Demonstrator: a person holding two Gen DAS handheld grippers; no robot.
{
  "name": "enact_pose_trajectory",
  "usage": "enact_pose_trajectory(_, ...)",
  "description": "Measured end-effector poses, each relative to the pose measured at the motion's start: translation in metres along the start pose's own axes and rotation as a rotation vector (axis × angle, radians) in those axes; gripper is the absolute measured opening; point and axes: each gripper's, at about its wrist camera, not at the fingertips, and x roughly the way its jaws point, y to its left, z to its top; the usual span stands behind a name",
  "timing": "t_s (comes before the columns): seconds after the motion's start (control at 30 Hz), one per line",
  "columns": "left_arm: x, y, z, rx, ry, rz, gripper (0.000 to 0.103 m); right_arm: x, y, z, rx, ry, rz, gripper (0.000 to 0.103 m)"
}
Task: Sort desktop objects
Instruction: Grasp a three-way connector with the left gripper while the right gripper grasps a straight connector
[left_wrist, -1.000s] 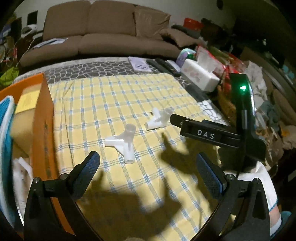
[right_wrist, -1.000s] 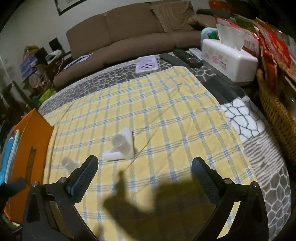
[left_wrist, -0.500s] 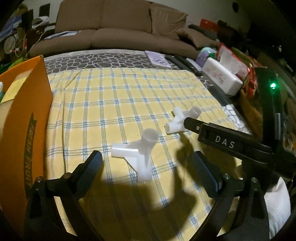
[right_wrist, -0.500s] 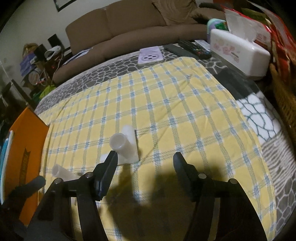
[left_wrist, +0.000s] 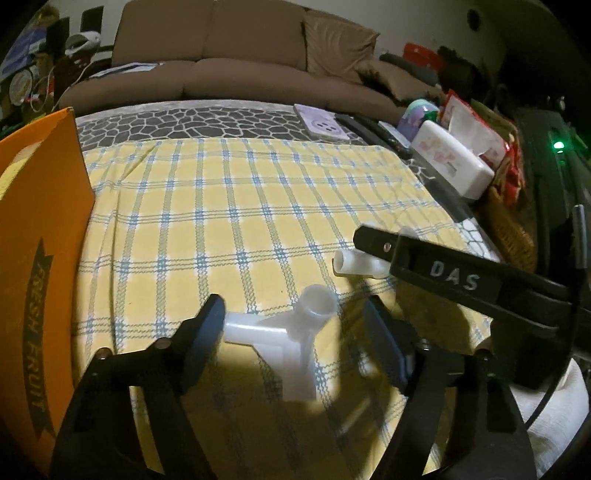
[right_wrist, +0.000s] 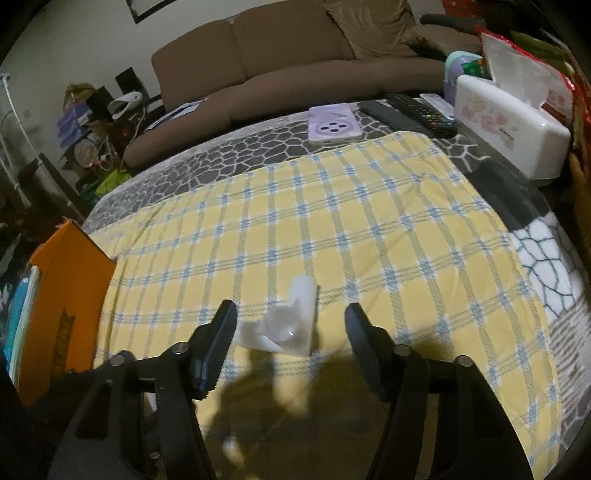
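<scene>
Two white three-way pipe connectors lie on the yellow checked cloth (left_wrist: 221, 206). In the left wrist view the nearer connector (left_wrist: 291, 339) sits between the open fingers of my left gripper (left_wrist: 295, 332). The second connector (left_wrist: 354, 263) lies further right, partly hidden behind the right gripper's black finger (left_wrist: 443, 273). In the right wrist view that second connector (right_wrist: 288, 325) sits between the open fingers of my right gripper (right_wrist: 290, 325). Neither gripper touches its connector.
An orange cardboard box (left_wrist: 37, 258) stands at the left edge of the cloth, also in the right wrist view (right_wrist: 62, 291). A purple phone (right_wrist: 332, 123), remotes (right_wrist: 413, 110) and a white tissue box (right_wrist: 509, 125) lie at the far right. A wicker basket (left_wrist: 509, 225) borders the right side.
Both grippers have moved forward and down over their connectors, and both have narrowed their openings. The connectors have not moved.
</scene>
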Motion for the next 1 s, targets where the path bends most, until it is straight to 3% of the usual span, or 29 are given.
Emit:
enact_pose_trajectory(0.07, 0.005, 0.000, 0.001, 0.003, 0.008, -0.005, 0.059, 0.009, -0.005, -0.003, 0.037, 0.031, 0.034, 0.042)
enact_pose_trajectory(0.2, 0.012, 0.002, 0.002, 0.001, 0.030, -0.032, 0.052, 0.007, -0.010, -0.004, 0.070, 0.022, 0.058, 0.039)
enact_pose_trajectory(0.33, 0.010, 0.002, 0.000, 0.004, 0.030, -0.026, 0.050, 0.002, -0.006, -0.004, 0.035, 0.014, 0.029, 0.034)
enact_pose_trajectory(0.43, 0.006, 0.003, -0.001, 0.001, 0.028, -0.028, 0.049, -0.001, -0.006, -0.005, 0.033, 0.003, 0.036, 0.021)
enact_pose_trajectory(0.6, -0.003, 0.002, 0.002, 0.000, 0.023, -0.038, 0.049, -0.007, 0.002, -0.003, -0.012, -0.006, -0.003, 0.019)
enact_pose_trajectory(1.0, -0.039, 0.004, 0.002, -0.020, -0.014, -0.084, 0.049, -0.034, 0.010, -0.007, -0.025, -0.027, 0.008, 0.018)
